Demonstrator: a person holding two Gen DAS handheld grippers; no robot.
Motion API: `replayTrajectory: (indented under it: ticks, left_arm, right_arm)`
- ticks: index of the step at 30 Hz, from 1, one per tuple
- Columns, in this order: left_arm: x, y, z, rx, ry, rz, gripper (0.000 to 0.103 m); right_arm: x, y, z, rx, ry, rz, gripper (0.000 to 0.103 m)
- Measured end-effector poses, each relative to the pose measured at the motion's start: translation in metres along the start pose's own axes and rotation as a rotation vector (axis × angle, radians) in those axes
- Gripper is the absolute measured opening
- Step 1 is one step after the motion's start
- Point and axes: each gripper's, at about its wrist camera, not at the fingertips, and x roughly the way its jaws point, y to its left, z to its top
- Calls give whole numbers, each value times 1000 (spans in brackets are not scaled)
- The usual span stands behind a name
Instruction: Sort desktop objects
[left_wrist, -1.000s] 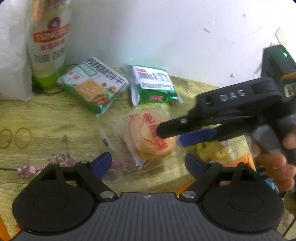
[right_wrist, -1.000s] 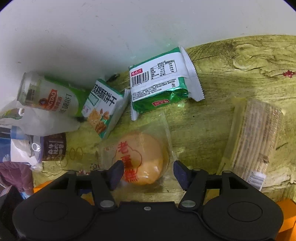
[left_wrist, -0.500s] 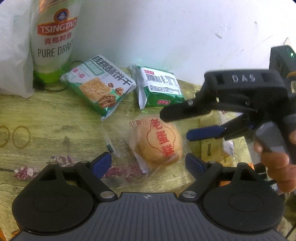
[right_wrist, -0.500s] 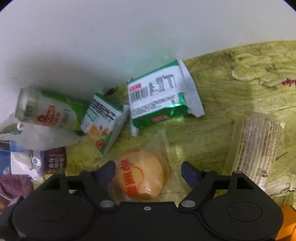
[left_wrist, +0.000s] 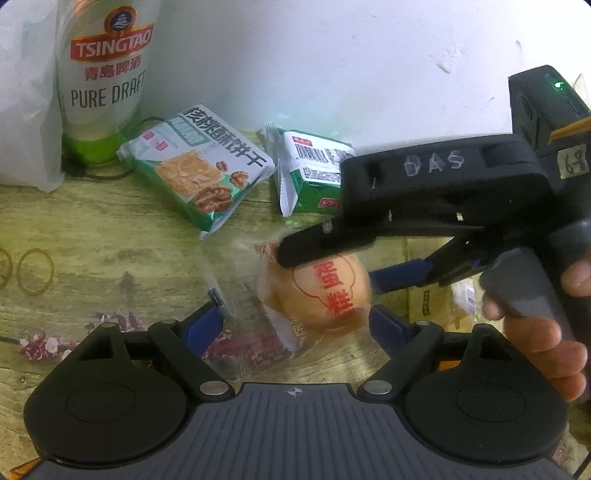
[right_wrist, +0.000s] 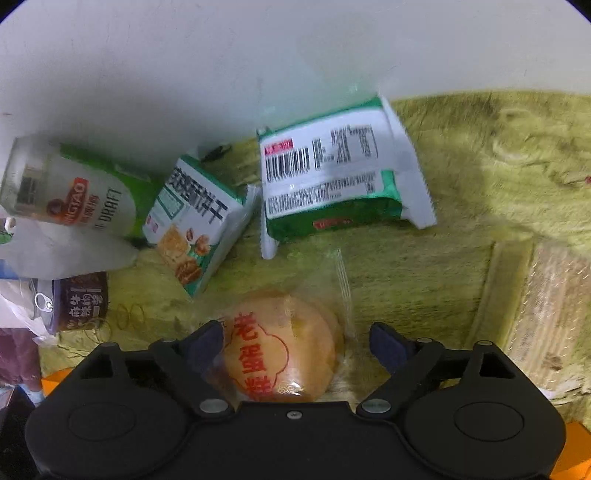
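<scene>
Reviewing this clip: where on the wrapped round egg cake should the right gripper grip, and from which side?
Probably from above, across the egg cake at its widest. It lies flat in loose clear wrap, so the domed cake gives firmer purchase than the film. The right gripper, whose jaws have just been opening, already straddles it without pressing.

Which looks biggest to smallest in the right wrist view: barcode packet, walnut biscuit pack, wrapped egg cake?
1. barcode packet
2. wrapped egg cake and walnut biscuit pack: about alike; the cake sits nearer the camera, so unranked.
</scene>
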Motion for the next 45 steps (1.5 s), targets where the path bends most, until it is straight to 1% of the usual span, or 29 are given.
replayTrajectory:
  ticks: [2,6,10,17,34,45]
  left_arm:
    - [0,-1,0,3,-3,5,87]
    - [-1,-2,0,3,-10,9,84]
    - [-3,-2,0,-2,-16,3,83]
    - [-14,-1,1,-1,-36,-5,83]
    - [-54,-8,1,19,-111,-12,83]
    - [-81,-26,-4,58,-155,-19,83]
  right_arm:
    - [0,1,-1,-7,1,-1,91]
    - [-1,-1,-4,9,5,20,81]
    - [-3,-3,-6,18,2,41,75]
    - [-8,-4,-8,28,-7,67,71]
    - [-38,12,-16,5,-59,126,71]
    - [-71,23,-42,-12,-101,167,71]
